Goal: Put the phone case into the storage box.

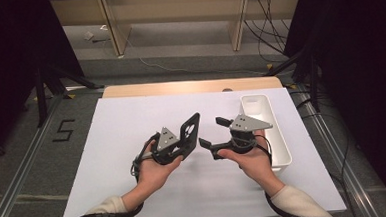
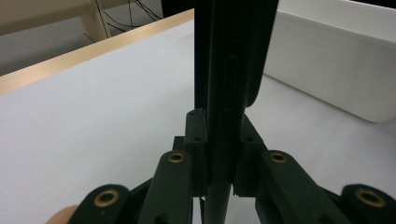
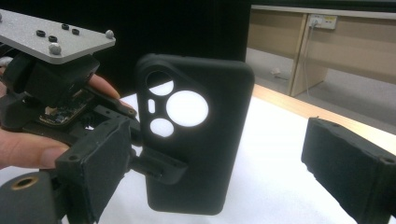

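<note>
High view: my left gripper (image 1: 186,135) clamps black phone case (image 1: 190,130) upright
Right gripper (image 1: 213,137): jaws spread, nothing between
Bin (image 1: 281,149): white, beside right hand

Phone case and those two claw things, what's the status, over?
Left gripper clamped on black phone case, held upright. Right gripper open, facing it. White bin at right, nothing between.

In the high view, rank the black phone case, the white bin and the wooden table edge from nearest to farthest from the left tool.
1. Black phone case: clamped in the left tool, upright above the white sheet.
2. White bin: to the right, past the right tool.
3. Wooden table edge: along the far side.
</note>
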`<state>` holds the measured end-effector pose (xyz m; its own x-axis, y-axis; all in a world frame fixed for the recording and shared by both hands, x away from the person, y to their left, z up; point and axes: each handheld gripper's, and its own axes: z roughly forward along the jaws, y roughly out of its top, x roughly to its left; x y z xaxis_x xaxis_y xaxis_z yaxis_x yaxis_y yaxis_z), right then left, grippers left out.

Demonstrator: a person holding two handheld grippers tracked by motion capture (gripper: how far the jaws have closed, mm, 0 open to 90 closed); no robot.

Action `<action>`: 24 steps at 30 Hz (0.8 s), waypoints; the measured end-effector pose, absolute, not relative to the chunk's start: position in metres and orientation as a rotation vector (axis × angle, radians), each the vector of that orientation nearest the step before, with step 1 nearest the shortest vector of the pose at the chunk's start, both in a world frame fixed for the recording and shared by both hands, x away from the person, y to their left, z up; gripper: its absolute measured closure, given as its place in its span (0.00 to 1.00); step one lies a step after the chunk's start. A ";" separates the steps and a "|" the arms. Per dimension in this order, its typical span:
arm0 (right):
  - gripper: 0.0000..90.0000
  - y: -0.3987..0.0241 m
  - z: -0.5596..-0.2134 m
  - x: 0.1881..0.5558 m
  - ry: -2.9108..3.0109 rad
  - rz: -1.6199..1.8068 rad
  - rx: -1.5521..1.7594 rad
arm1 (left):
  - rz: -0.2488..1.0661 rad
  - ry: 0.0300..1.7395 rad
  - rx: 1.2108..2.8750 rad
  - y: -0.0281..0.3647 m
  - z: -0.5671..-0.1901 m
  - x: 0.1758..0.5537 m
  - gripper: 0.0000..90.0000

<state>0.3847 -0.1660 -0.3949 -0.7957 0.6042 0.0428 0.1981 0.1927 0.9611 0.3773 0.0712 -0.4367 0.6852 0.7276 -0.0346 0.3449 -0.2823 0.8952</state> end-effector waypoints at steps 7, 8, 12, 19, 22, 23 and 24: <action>0.10 -0.163 -0.397 0.384 2.106 1.633 0.777 | 0.468 0.829 1.893 0.065 -0.437 0.377 0.89; 0.10 -0.163 -0.397 0.384 2.106 1.633 0.777 | 0.470 0.826 1.893 0.064 -0.437 0.378 0.89; 0.09 -0.162 -0.397 0.384 2.096 1.630 0.788 | 0.467 0.820 1.897 0.062 -0.437 0.377 0.88; 0.06 -0.159 -0.398 0.383 2.081 1.628 0.792 | 0.460 0.814 1.899 0.058 -0.437 0.377 0.88; 0.05 -0.157 -0.397 0.384 2.074 1.628 0.798 | 0.460 0.810 1.900 0.056 -0.438 0.376 0.88; 0.05 -0.157 -0.397 0.384 2.073 1.628 0.799 | 0.458 0.809 1.900 0.055 -0.438 0.376 0.88; 0.05 -0.156 -0.397 0.384 2.072 1.629 0.799 | 0.459 0.807 1.904 0.055 -0.438 0.376 0.88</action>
<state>0.3842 -0.1563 -0.3972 -0.7639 0.6437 0.0460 0.1966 0.1643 0.9666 0.3761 0.0550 -0.4375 0.7078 0.7058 -0.0292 0.3356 -0.2995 0.8931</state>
